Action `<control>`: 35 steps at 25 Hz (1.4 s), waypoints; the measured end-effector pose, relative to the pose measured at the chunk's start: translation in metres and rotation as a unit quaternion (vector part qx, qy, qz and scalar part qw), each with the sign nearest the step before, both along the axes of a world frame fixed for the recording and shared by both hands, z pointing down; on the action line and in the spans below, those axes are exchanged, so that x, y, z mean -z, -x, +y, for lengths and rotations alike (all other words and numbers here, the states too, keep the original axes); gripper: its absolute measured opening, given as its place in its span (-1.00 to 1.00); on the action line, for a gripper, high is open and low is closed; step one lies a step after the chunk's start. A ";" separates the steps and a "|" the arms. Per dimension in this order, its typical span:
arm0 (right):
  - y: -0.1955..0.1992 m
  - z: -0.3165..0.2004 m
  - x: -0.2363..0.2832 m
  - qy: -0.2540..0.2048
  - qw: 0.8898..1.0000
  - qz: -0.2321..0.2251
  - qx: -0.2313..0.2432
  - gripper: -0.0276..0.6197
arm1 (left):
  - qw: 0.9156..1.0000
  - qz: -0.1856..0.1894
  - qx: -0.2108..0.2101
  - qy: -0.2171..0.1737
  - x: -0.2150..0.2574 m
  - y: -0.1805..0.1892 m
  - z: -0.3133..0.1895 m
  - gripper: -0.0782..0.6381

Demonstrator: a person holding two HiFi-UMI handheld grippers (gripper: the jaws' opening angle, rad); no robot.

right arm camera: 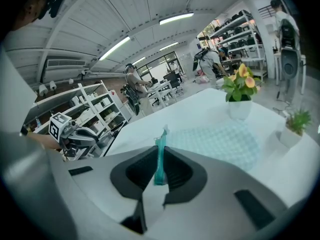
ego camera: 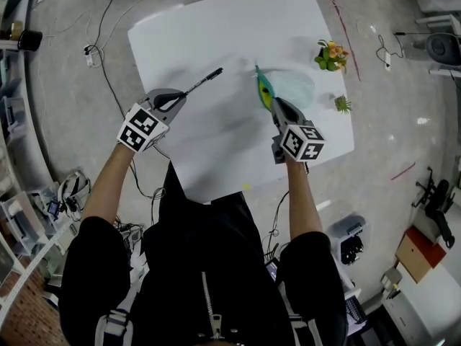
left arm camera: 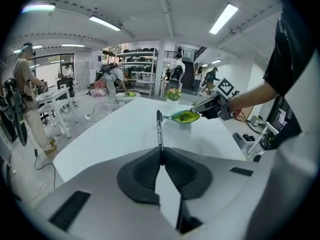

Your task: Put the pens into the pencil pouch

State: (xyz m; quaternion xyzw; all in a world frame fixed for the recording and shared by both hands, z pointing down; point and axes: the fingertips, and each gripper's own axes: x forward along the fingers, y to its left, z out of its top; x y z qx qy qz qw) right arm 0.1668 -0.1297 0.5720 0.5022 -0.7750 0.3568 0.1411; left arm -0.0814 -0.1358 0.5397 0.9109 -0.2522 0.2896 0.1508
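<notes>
Your dark zipped jacket [ego camera: 209, 280] fills the bottom of the head view, and both forearms reach out from it over the smooth white desk [ego camera: 216, 150].

Your left claw [left arm camera: 160, 153] is very nearly together. Its dark matte pads pinch one end of a slim black pen [left arm camera: 159, 129]. The pen sticks straight out past the tips, and its far end points across the desk toward the pouch.

Your right claw [right arm camera: 160, 160] is also nearly together, clamped on a thin teal edge of the pencil pouch [right arm camera: 220, 140], which stands upright between the pads. In the head view that raised part shows teal with a yellow-green side. The rest of the pouch spreads flat on the desk beyond the claw — pale, see-through, with a fine checked weave.

The pen and pouch are apart, with bare desk between the pen's far end and the pouch's raised edge. The pen is on the left in the head view.

Past the pouch, a small white pot of orange and yellow flowers [right arm camera: 240, 89] stands near the far edge. A smaller pot with a spiky green plant [right arm camera: 295, 126] stands toward the right corner.
</notes>
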 end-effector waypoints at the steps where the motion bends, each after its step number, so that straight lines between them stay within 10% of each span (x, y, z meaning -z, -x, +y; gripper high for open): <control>1: 0.000 0.000 0.000 0.000 1.000 0.000 -0.001 -0.77 | 1.000 0.004 -0.008 0.002 0.003 -0.003 0.001 -0.65; 35: -0.004 -0.004 0.003 -0.002 1.000 -0.008 -0.005 -0.77 | 0.980 0.016 -0.168 0.102 -0.038 -0.127 0.018 -0.65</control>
